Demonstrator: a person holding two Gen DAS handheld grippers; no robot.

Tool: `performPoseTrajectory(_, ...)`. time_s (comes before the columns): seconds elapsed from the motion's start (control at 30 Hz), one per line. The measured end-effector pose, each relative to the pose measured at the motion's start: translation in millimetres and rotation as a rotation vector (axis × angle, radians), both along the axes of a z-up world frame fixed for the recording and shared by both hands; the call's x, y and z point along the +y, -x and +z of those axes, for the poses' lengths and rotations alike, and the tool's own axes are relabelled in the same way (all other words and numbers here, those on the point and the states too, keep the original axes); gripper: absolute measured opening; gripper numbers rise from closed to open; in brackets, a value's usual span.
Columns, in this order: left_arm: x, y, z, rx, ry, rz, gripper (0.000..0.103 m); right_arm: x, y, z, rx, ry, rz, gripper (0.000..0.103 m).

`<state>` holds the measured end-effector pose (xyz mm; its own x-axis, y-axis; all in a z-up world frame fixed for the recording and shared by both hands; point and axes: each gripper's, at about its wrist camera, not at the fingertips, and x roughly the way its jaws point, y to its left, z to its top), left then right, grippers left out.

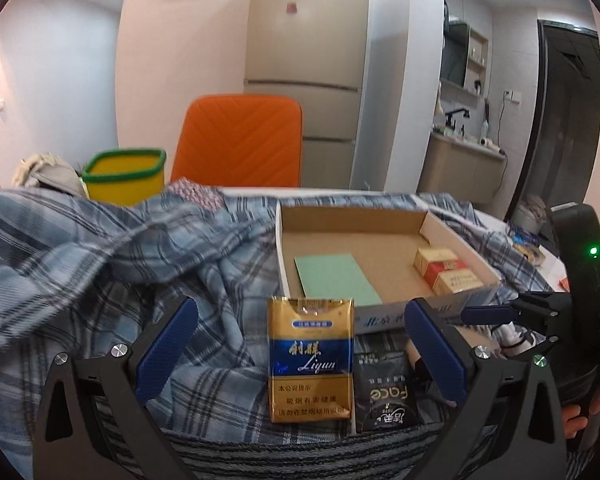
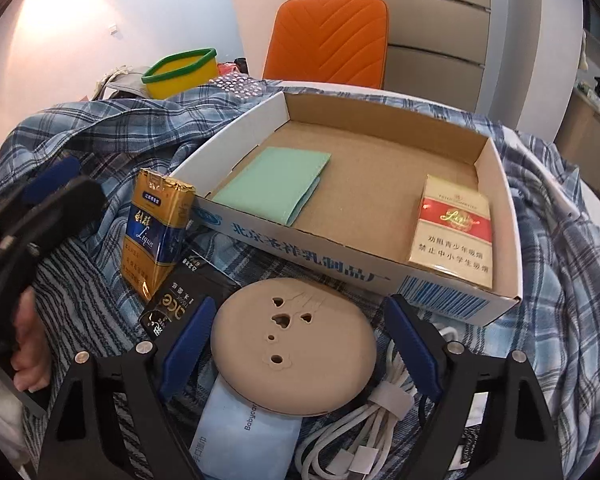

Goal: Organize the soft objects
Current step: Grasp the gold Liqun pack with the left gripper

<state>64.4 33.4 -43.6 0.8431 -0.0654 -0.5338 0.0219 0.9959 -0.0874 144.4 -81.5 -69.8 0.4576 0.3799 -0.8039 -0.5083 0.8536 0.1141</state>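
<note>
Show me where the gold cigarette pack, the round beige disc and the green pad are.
gold cigarette pack [image 1: 311, 360]: left wrist view, on its blue band.
round beige disc [image 2: 296, 348]: right wrist view, on its top face.
green pad [image 2: 272, 184]: right wrist view, on its middle.

Blue plaid cloth [image 2: 112, 128], orange chair [image 2: 332, 36], mint-green pad [image 2: 272, 184], gold-and-blue pack [image 1: 311, 360], yellow green-rimmed basket [image 1: 124, 176]

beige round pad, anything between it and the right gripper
Nothing visible does. The beige round pad lies between the right gripper's open blue fingers, and neither finger touches it. The white cable lies beside it, not in the way.
</note>
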Motion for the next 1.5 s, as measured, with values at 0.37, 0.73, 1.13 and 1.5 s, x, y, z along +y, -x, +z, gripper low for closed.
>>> performPoseTrajectory(0.37,-2.7,-18.6,-16.7,0.149,-0.012,-0.005,0.103,0.3,-3.8,-5.0,0.043,-0.005,0.017,0.088)
performPoseTrajectory(0.73,-7.8,-30.7,-30.3,0.260,-0.033,-0.036,0.072,5.1,0.0,-4.1,0.021,0.023,0.028,0.084)
performPoseTrajectory(1.13,-7.8,-34.7,-35.5,0.300,-0.032,-0.034,0.053,2.7,8.6,2.6,-0.044,0.031,0.006,0.081)
performPoseTrajectory(1.5,-4.5,-1.7,-3.8,0.059,-0.014,-0.055,0.050,-8.5,30.0,26.1,-0.224,0.016,-0.066,0.060)
